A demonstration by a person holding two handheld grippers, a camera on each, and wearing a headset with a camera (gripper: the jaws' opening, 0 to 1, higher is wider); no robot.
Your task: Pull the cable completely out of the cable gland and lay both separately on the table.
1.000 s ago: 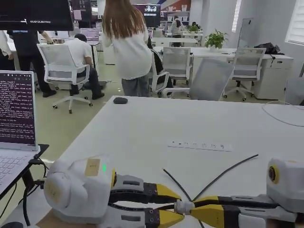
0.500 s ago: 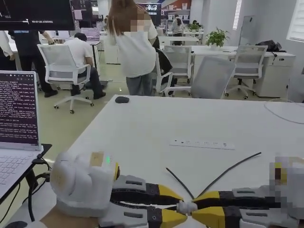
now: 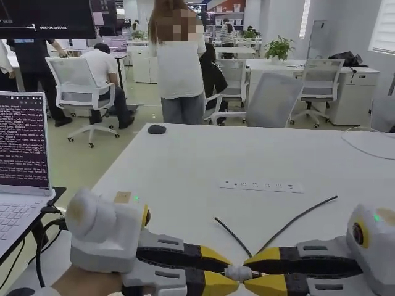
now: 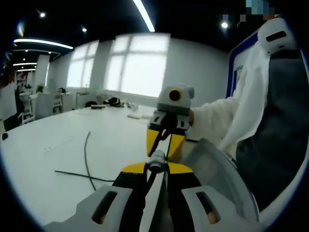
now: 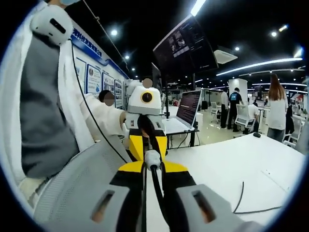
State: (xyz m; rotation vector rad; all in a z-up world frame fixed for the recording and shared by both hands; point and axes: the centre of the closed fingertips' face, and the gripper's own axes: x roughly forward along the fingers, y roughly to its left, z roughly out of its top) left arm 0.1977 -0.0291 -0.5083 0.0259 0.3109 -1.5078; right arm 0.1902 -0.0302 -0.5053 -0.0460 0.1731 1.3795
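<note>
A small white cable gland (image 3: 237,272) hangs low over the white table (image 3: 185,179) between two yellow-tipped grippers that meet tip to tip. My left gripper (image 3: 228,280) comes from the left and is shut on the gland (image 4: 157,159). My right gripper (image 3: 253,282) comes from the right. It is shut on the black cable (image 5: 157,186), which runs from the gland (image 5: 152,157) back between its jaws. Two black cable strands (image 3: 296,219) lie in a V on the table just beyond the tips. Where they meet is hidden behind the grippers.
A white power strip (image 3: 262,186) lies past the strands, and a dark mouse (image 3: 157,129) sits at the far edge. An open laptop (image 3: 21,148) stands at the left, off the table. Office chairs and several people fill the room behind.
Both grippers stay tip to tip on the gland and sit slightly lower in the picture. The standing person at the back has shifted a little to the right.
</note>
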